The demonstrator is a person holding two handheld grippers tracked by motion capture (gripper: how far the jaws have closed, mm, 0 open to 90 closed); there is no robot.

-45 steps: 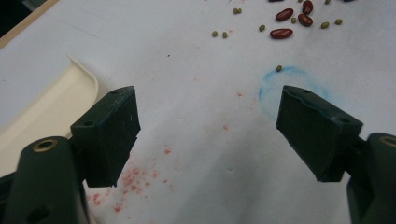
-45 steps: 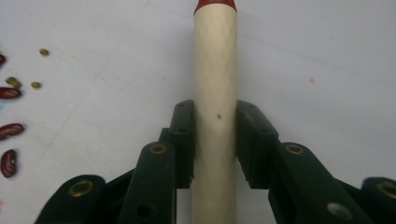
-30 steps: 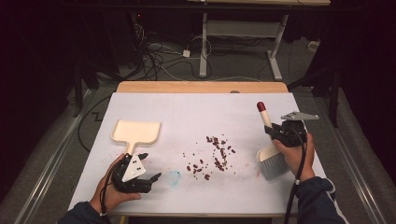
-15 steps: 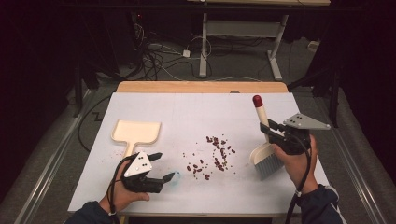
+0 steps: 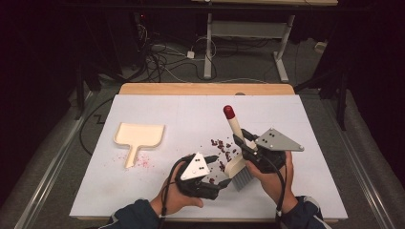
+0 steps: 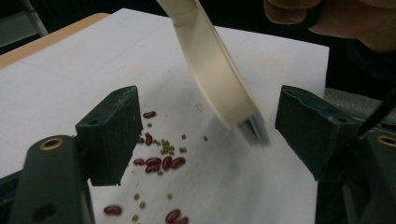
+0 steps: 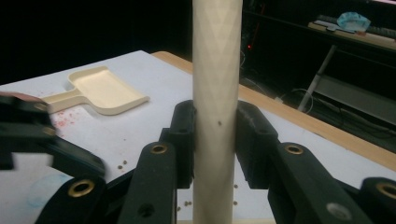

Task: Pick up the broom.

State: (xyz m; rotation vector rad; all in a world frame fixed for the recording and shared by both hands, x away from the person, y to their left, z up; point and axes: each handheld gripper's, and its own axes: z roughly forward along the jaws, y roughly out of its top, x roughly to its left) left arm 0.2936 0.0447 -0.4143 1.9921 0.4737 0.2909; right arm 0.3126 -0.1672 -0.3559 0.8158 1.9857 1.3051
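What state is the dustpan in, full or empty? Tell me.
Empty. The dustpan lies flat with a bare tray; the beans are scattered on the table.

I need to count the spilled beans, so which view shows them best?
The left gripper view: the beans lie close up, red ones and small green ones clearly separate. The high view shows the beans only as tiny dark specks, partly behind both hand-held grippers. The right gripper view catches a few small specks beside the jaws.
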